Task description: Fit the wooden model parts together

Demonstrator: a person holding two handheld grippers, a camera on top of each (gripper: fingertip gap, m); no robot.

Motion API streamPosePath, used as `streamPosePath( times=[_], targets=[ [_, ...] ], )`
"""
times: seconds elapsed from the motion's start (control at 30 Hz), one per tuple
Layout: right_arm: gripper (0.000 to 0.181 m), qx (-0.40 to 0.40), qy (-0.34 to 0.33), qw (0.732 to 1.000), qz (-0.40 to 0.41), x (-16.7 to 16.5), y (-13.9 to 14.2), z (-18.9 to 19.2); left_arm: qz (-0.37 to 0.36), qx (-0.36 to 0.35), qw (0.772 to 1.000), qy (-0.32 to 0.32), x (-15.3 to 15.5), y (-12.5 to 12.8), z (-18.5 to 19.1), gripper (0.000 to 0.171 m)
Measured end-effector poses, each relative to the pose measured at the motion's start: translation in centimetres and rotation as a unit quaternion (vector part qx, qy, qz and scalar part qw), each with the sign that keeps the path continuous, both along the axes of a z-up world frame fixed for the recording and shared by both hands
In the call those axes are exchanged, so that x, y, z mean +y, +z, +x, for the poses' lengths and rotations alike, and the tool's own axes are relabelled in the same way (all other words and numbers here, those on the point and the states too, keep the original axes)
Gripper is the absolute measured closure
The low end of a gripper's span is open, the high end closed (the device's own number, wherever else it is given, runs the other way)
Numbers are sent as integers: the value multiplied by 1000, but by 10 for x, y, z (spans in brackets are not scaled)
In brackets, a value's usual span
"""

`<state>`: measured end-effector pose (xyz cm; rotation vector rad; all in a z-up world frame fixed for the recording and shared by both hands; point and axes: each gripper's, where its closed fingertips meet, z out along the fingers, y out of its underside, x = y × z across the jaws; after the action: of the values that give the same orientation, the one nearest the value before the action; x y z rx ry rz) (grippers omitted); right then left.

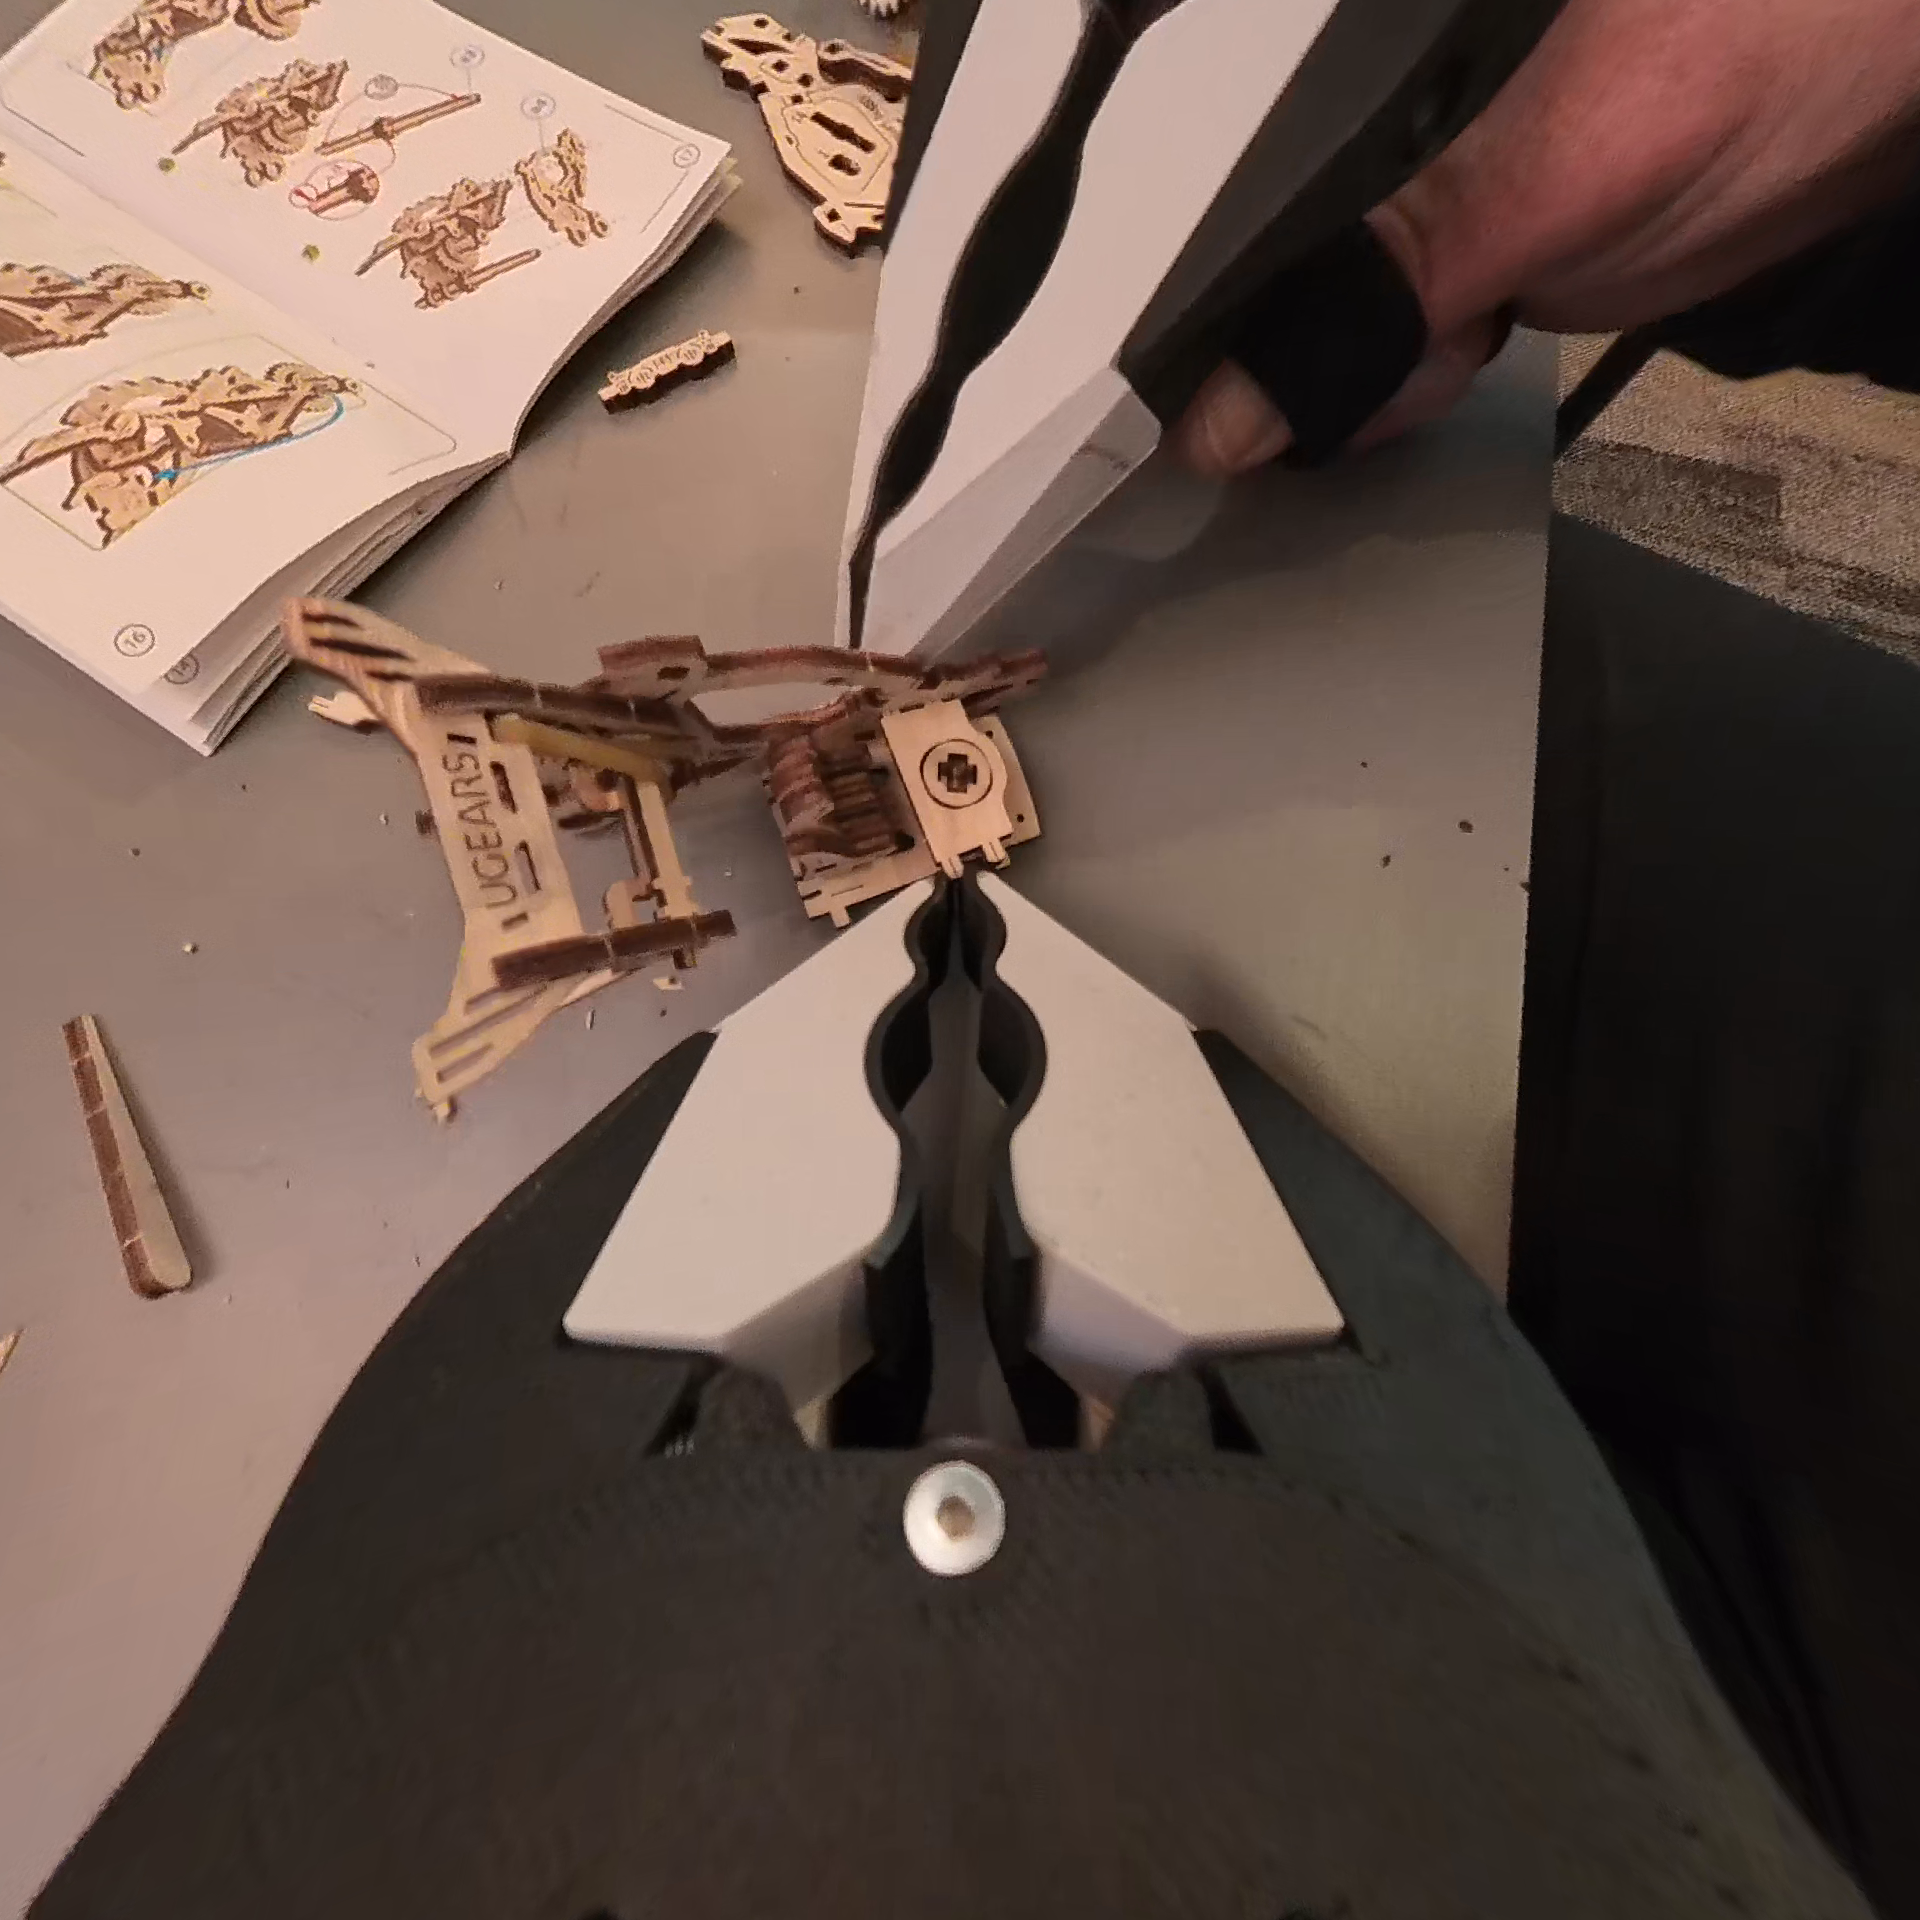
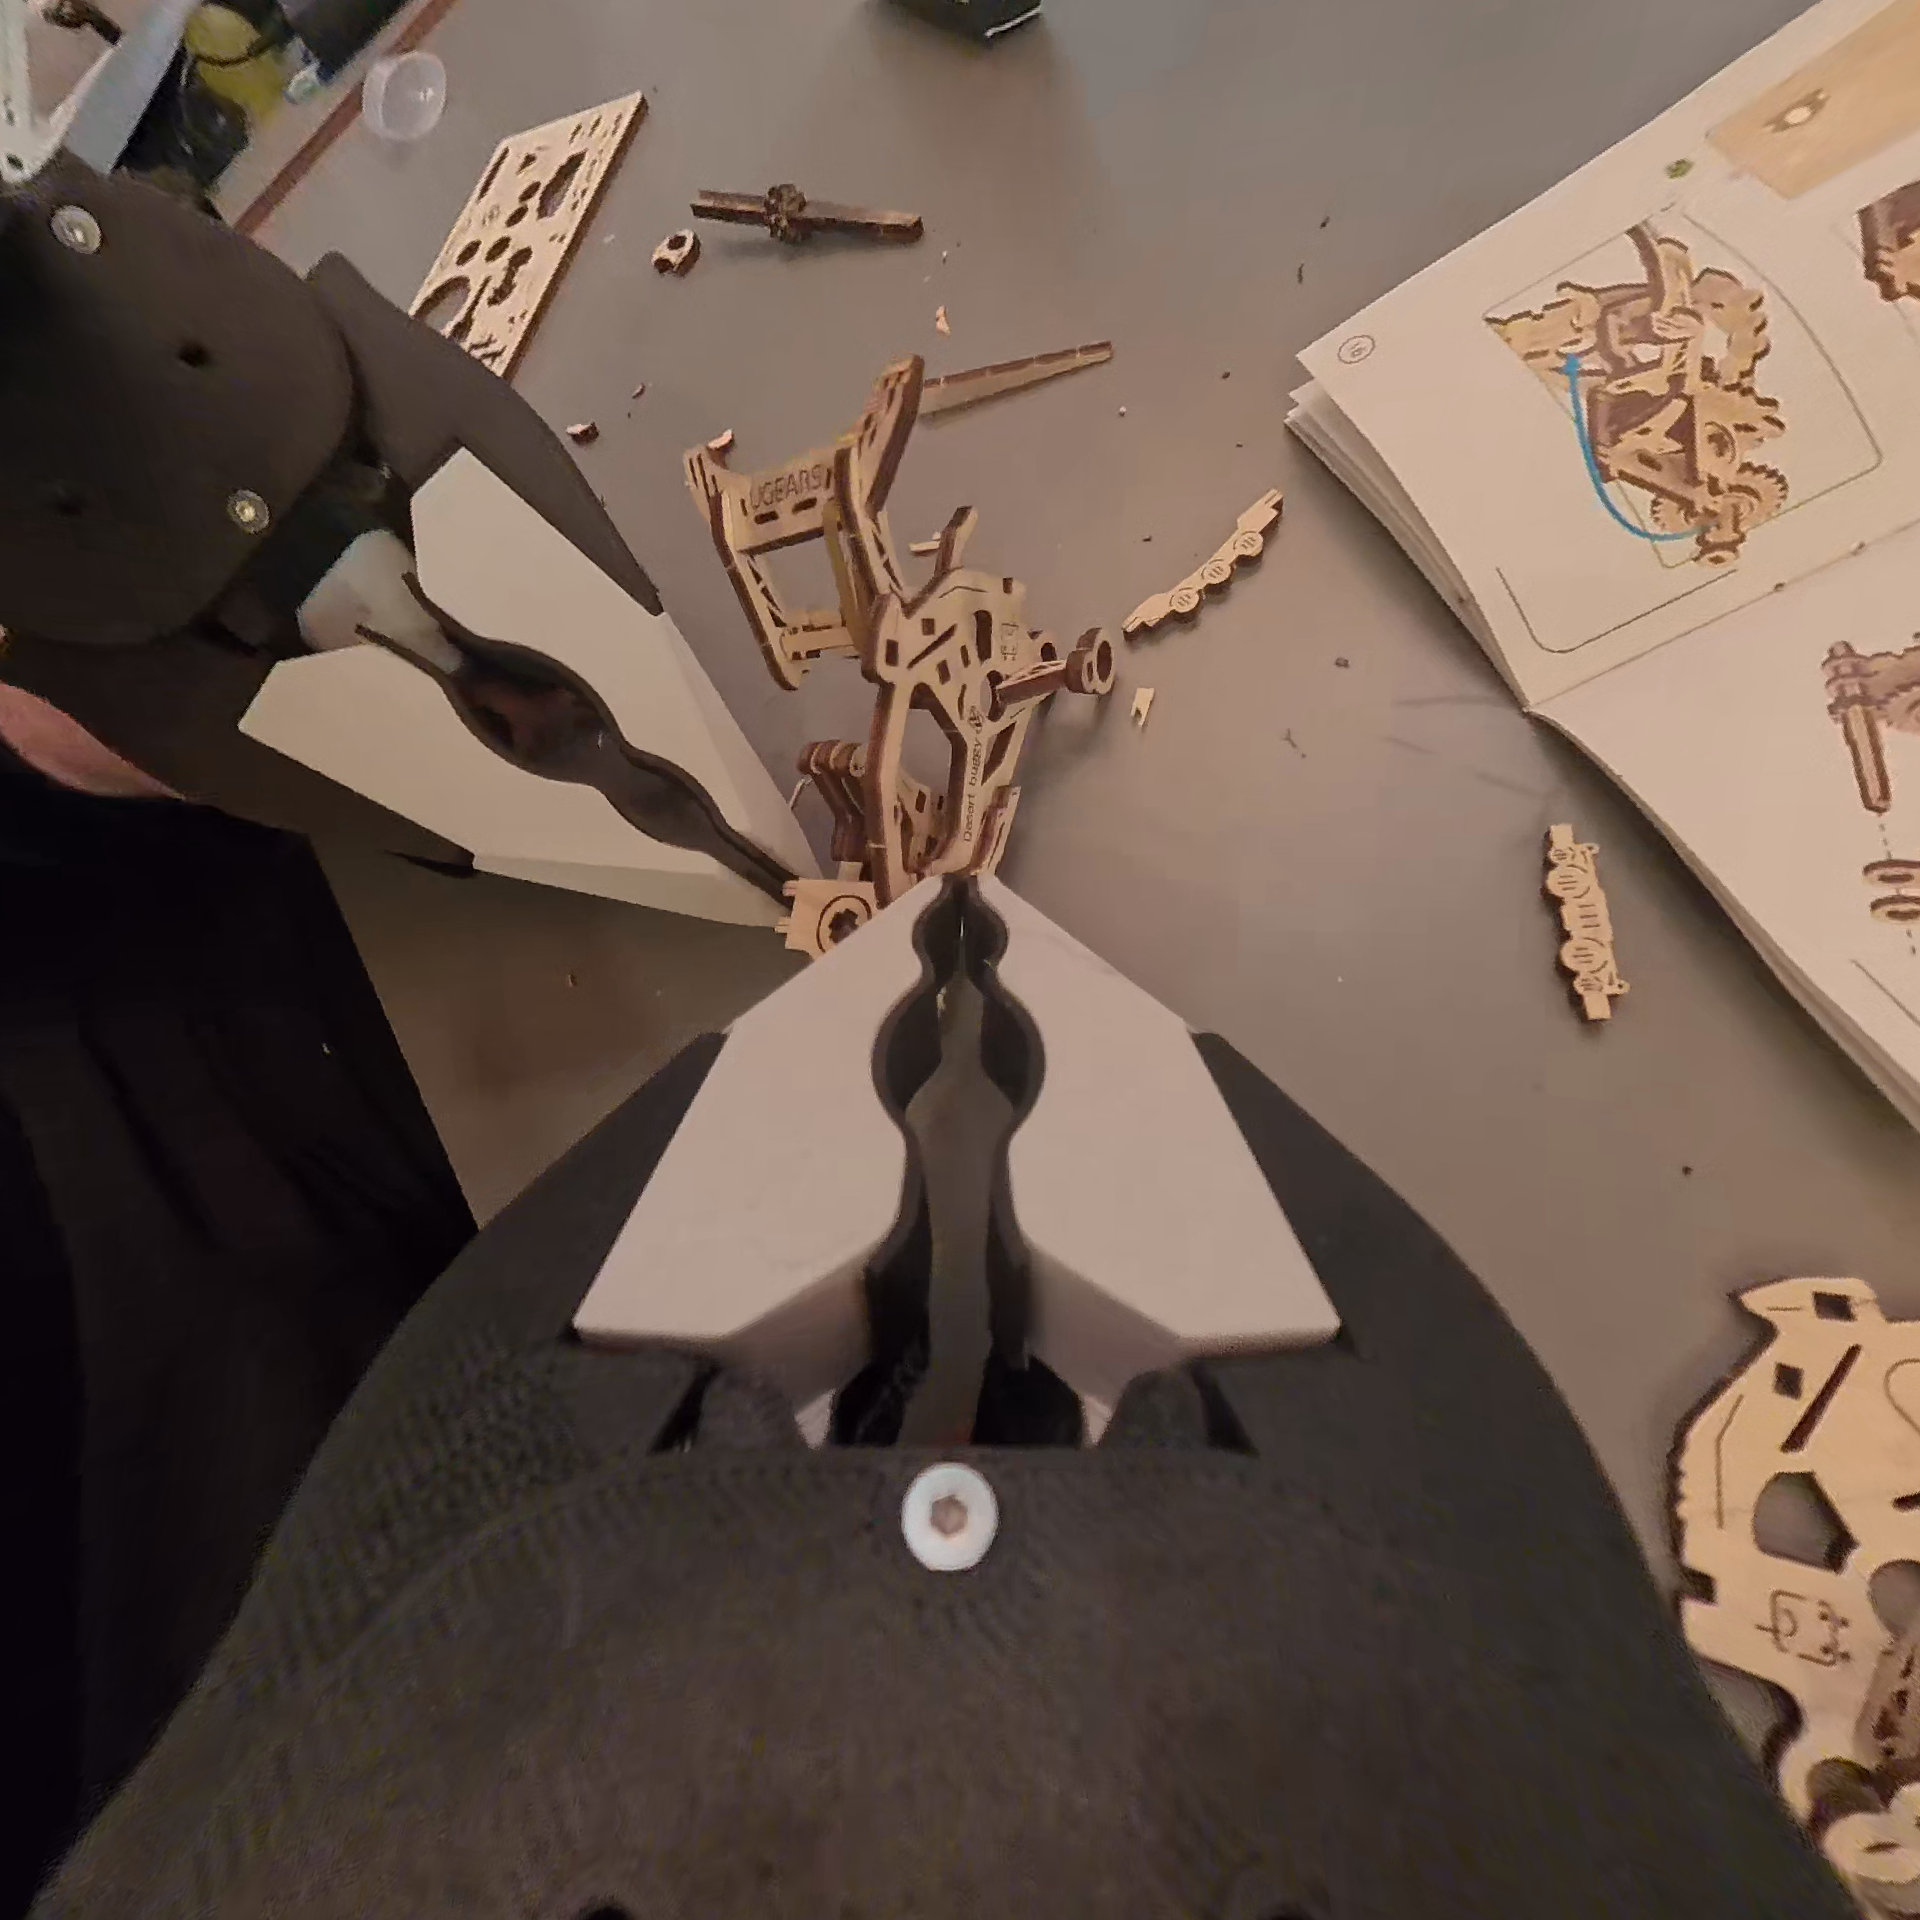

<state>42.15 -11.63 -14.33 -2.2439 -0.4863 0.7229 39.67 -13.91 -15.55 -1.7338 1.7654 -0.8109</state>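
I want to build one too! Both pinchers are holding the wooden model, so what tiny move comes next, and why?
Probably a gentle squeeze of the two grippers toward each other. The left gripper is shut on the tabbed plate at the model's end, and the right gripper is shut on its frame. The plate looks nearly seated, so a small push should finish it.

- You'll find engraved lettering on the wooden model [image 1: 499,831], along its side panel;
- a second engraved line runs down its frame plate [image 2: 971,748];
- small circled page numbers mark the corners of your open booklet [image 1: 312,343].
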Motion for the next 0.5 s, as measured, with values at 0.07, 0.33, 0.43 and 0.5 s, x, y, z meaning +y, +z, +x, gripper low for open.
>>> streamPosePath(
  times=[0.07, 0.33, 0.43, 0.5],
  targets=[
    [181, 8, 14, 1000, -3, -2, 1, 0, -4, 4, 1000, -4, 0, -1, -1, 171],
    [181, -27, 114, 993, 17, -15, -2, -9, 6, 6, 999, -37, 11, -1, -11, 171],
    [181, -35, 124, 991, 37, -12, 1, -9, 12, 4, 999, -51, 11, -1, -11, 171],
    [181, -37, 139, 989, 47, -11, 2, -9, 16, 6, 998, -59, 10, -2, -11, 171]
  ],
)
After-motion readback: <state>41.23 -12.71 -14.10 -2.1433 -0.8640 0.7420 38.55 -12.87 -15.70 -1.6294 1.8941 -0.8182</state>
